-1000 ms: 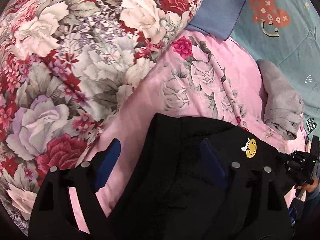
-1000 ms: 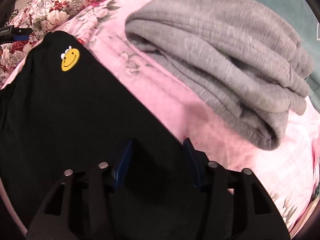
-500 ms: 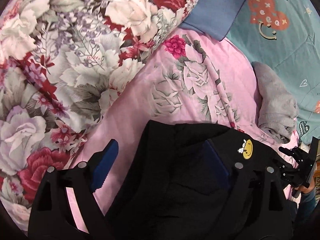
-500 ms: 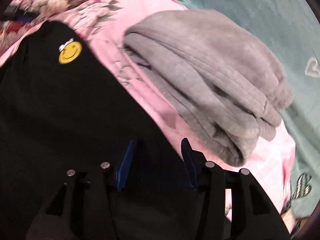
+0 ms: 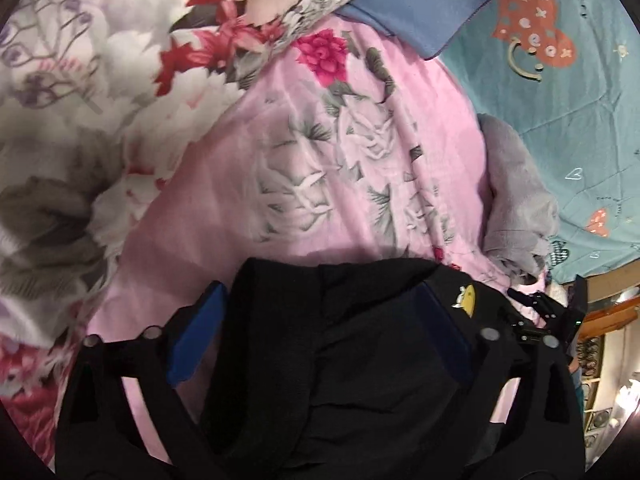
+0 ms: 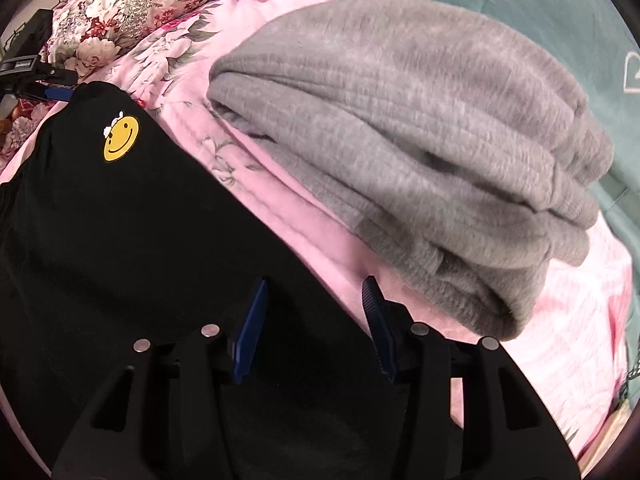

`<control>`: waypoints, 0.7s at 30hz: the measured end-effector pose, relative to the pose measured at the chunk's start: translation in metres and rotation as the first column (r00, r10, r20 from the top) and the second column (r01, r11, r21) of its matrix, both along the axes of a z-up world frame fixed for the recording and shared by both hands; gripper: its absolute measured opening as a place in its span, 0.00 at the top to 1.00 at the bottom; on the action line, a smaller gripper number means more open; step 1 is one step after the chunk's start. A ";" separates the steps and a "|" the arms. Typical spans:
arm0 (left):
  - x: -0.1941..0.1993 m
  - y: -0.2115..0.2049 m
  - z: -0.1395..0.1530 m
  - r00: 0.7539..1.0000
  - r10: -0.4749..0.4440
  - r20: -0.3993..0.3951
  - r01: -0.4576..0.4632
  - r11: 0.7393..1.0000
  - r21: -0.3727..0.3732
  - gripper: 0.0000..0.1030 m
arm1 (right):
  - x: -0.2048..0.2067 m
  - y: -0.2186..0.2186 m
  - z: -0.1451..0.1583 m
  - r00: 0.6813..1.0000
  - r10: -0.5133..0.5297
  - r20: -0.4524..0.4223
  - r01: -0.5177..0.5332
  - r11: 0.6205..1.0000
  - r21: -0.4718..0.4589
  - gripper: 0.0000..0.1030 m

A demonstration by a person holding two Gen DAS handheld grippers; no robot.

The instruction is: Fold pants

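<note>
The black pants (image 5: 360, 360) are found lying on a pink floral bedspread (image 5: 320, 160), bunched into a thick, partly folded bundle. A yellow smiley patch (image 6: 121, 139) is seen on the pants near their far edge.

The left gripper (image 5: 320, 332) is pointed steeply down over the near end of the bundle. Its jaws are opening and stand very wide; a rounded fold of the pants lies between them. The left blue pad is seen clear of the cloth, over the bedspread; the right pad sits against dark cloth, and contact there cannot be confirmed. No grasp is observed.

The right gripper (image 6: 316, 320) is held over the pants close to their edge beside the bedspread. Its jaws are parted about halfway, with black cloth beneath and between them. The pads are not seen pressing on the cloth; the pants appear released.

A folded grey garment (image 6: 420, 152) is noted on the bedspread just beside the pants, not touching them in the right wrist view. A red-and-white floral quilt (image 5: 100, 100) is heaped at the left of the bed. A blue cloth (image 5: 432, 0) and a teal sheet (image 5: 560, 120) with printed figures are recorded beyond.
</note>
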State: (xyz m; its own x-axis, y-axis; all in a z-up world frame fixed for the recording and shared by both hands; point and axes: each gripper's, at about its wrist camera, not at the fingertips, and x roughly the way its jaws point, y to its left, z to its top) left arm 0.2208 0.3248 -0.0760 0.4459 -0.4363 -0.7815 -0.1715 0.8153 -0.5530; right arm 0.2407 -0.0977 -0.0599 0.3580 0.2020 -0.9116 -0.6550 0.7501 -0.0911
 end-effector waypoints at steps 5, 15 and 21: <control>0.006 -0.016 0.003 0.999 -0.039 0.012 0.038 0.998 0.055 0.05 | -0.003 -0.006 -0.001 1.000 0.005 -0.020 -0.005 1.000 0.015 0.60; 0.004 -0.035 0.006 0.996 -0.088 0.015 0.085 0.989 0.121 0.45 | -0.005 -0.006 0.002 0.999 0.025 -0.047 -0.024 1.000 0.015 0.85; 0.003 -0.035 0.003 0.998 -0.051 0.026 0.047 0.987 0.155 0.57 | -0.010 0.002 -0.002 0.998 0.056 -0.032 -0.056 0.998 0.002 0.80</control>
